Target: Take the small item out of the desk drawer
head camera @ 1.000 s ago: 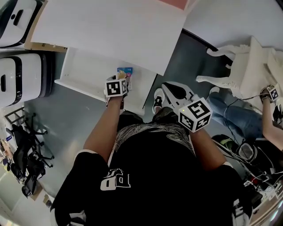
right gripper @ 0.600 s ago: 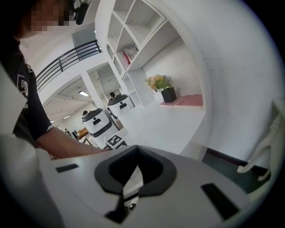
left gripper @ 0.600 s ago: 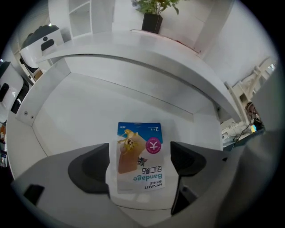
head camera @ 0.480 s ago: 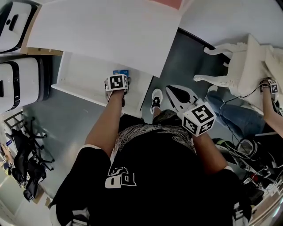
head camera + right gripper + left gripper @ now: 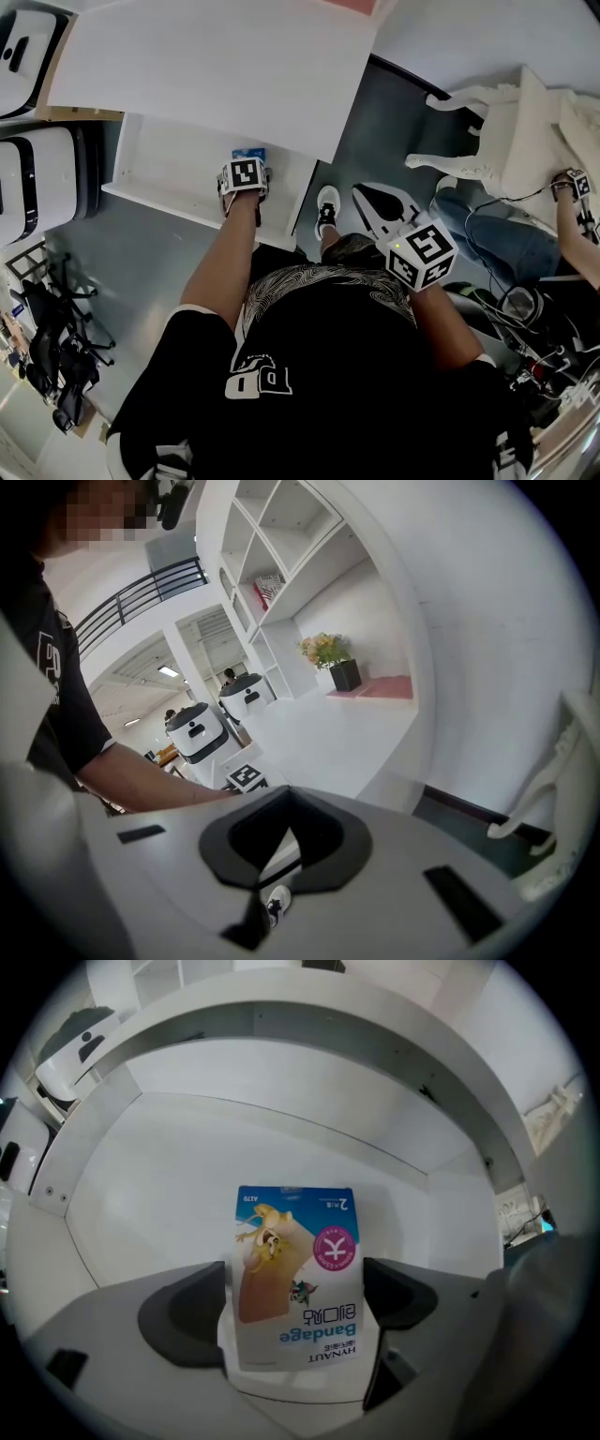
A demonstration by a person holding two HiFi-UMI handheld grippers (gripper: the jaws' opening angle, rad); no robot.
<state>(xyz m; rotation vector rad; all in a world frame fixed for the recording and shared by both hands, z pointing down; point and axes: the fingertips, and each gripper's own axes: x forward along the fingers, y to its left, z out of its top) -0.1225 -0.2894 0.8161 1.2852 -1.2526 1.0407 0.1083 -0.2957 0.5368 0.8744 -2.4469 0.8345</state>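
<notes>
While L gripper pinches bandage pkt in drawer, R gripper jaws sit closed.

Two white machines stood at the left, black stands lay on the grey floor below them, a carved white chair stood at the right beside a person in jeans, with tangled cables nearer, and potted flowers stood by wall shelves.
</notes>
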